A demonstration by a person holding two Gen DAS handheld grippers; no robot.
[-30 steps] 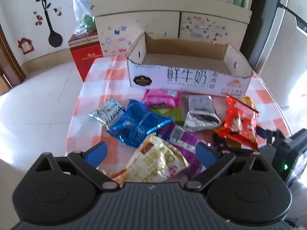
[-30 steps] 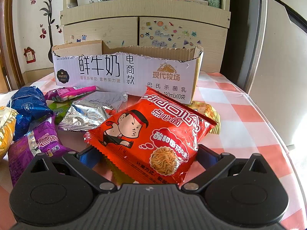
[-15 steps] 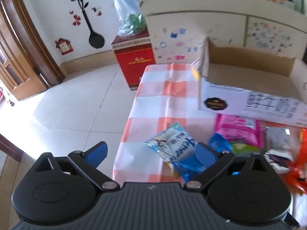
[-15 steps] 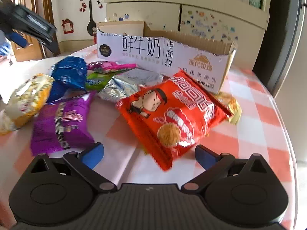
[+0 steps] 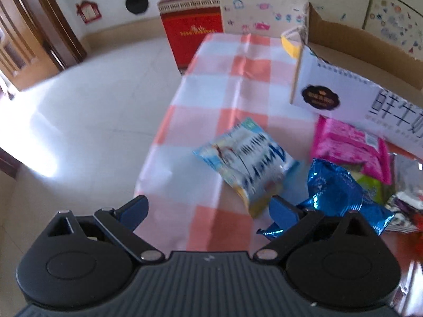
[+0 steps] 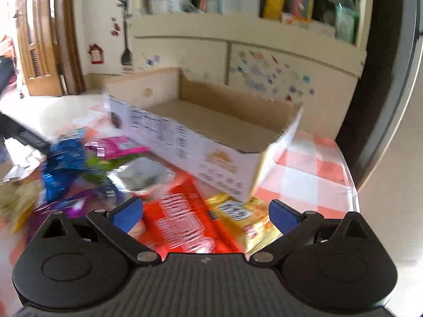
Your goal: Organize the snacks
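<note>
— Both grippers have swung about in the last second. The left gripper (image 5: pixel 208 207), which looked straight over the whole pile, now faces the left edge of the checked tablecloth (image 5: pixel 238 84), with the pale blue packet (image 5: pixel 247 158) just ahead of its right finger and the shiny dark blue bag (image 5: pixel 341 195) touching that packet's far side.

— And its fingers?

— Spread wide, nothing between them. Same for the right gripper (image 6: pixel 205 212): fingers apart, holding nothing, now above the red noodle packet (image 6: pixel 182 227) and the yellow packet (image 6: pixel 246 216) rather than level with them.

— So the red one wasn't picked up?

— No. It lies on the cloth under the right gripper, close against the front wall of the cardboard box (image 6: pixel 211 155). The right view is smeared by motion, so I'd only say it probably hasn't shifted much.

— Anything in the box yet?

— From the right wrist the floor of the box looks bare; the far corners are hard to read through the blur. The pink packet (image 5: pixel 349 145) lies just in front of the box, with the silver one (image 6: pixel 140 174) behind the red.

— Meaning?

— The sorting looks barely begun. I'd judge that each hand has lined up on its own packet: left on the pale blue, right on the red.
</note>
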